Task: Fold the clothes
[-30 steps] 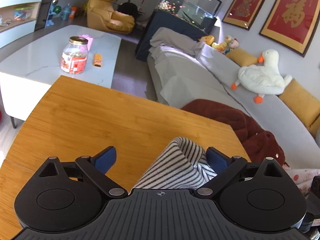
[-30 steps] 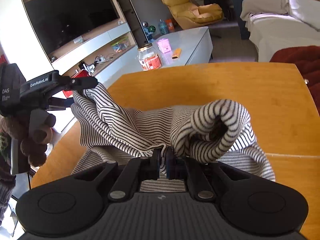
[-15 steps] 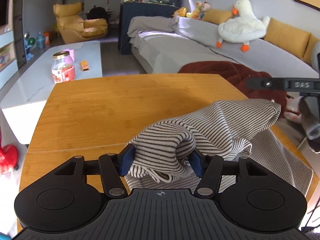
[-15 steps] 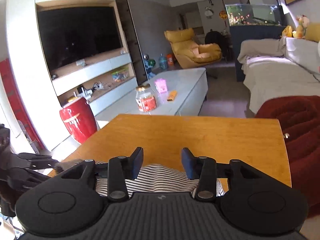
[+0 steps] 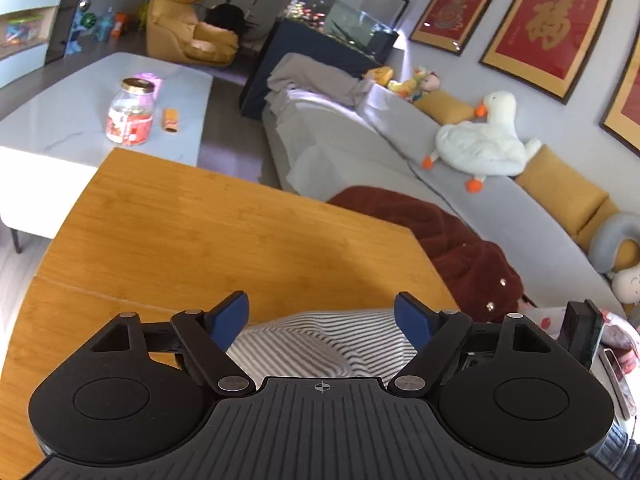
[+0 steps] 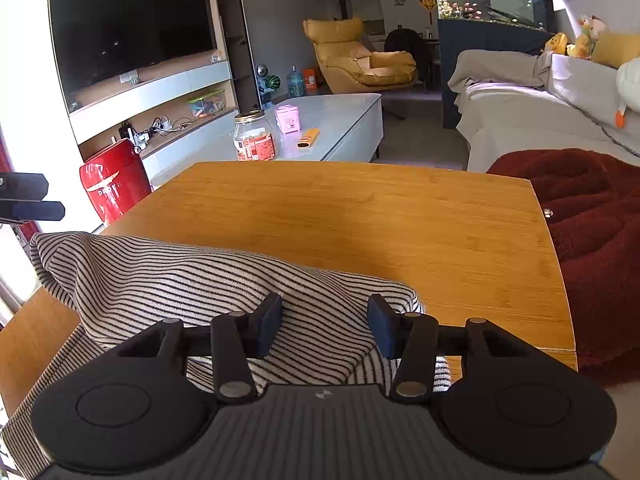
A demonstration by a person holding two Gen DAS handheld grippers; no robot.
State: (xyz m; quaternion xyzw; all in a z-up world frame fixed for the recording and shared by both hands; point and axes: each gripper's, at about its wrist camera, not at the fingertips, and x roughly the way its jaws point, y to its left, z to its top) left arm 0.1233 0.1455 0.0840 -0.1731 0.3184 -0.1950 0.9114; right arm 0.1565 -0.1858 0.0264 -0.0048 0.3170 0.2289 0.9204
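A black-and-white striped garment (image 6: 160,280) lies bunched at the near edge of the wooden table (image 6: 360,220). In the right wrist view my right gripper (image 6: 325,312) hovers over a fold of it. Its jaws are opening, the fabric lies between them and the pads do not press on it. In the left wrist view the same garment (image 5: 320,344) lies low under my left gripper (image 5: 320,310). These jaws are opening too and stand wide, clear of the cloth. The left gripper's finger (image 6: 28,200) pokes in at the left edge of the right wrist view.
A dark red fleece blanket (image 6: 580,220) hangs beside the table's right edge, against a grey sofa (image 5: 500,208). Beyond the table's far edge stands a white coffee table (image 6: 340,120) with a glass jar (image 6: 254,136). A red mini fridge (image 6: 112,184) stands at the left.
The right gripper has let go of the striped cloth and opened above it. The left gripper's jaws closed in around a bunched fold, then widened; the garment now lies lower on the table.
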